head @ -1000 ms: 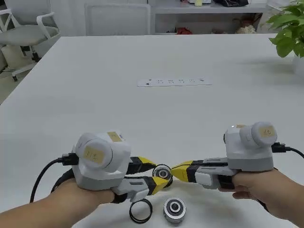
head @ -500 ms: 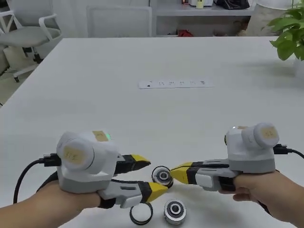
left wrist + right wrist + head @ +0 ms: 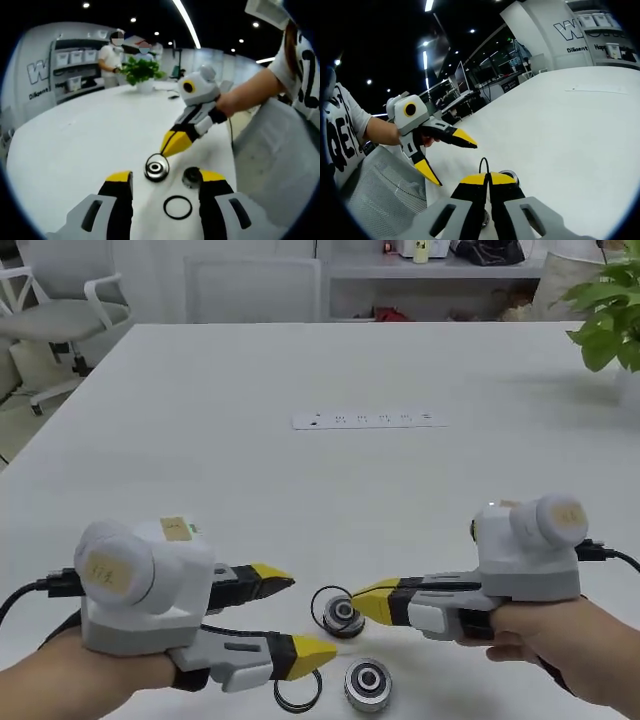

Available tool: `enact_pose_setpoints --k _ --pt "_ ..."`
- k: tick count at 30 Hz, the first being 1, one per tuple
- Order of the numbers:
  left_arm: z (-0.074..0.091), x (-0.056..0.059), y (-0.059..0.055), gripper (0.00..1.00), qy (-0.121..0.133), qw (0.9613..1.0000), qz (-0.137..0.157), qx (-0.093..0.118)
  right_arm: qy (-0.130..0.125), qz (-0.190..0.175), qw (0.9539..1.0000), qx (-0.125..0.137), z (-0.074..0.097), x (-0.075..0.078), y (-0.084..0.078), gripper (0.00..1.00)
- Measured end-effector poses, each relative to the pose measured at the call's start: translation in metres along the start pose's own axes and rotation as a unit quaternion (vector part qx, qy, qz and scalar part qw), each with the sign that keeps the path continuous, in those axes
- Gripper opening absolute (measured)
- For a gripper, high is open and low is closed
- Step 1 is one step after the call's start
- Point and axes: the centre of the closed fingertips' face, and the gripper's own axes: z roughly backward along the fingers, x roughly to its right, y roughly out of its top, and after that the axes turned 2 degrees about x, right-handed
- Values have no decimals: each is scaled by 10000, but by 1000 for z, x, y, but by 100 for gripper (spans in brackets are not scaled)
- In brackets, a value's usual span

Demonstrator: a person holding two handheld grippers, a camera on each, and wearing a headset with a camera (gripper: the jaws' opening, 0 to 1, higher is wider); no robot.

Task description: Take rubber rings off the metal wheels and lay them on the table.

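Right hand-held gripper (image 3: 358, 600) was clamped on a black rubber ring (image 3: 314, 608), and we saw its loop standing up beside a metal wheel (image 3: 344, 616) between both grippers. Left hand-held gripper (image 3: 302, 616) was spread wide and empty. Second wheel (image 3: 368, 680), hub up, and loose ring (image 3: 298, 692) lay flat on the table (image 3: 300, 490). We could read only "W" in the wall lettering (image 3: 568, 31).

Power strip (image 3: 367, 419) lying flat, centre; green plant (image 3: 608, 312) far right; office chair (image 3: 58, 312) far left; shelving (image 3: 440, 262) behind.
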Motion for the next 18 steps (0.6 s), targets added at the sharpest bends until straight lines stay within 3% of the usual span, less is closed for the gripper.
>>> enact_pose_setpoints --k 18 --pt "23 9 -9 62 -11 10000 56 15 354 10 9992 -200 -8 -22 -10 0"
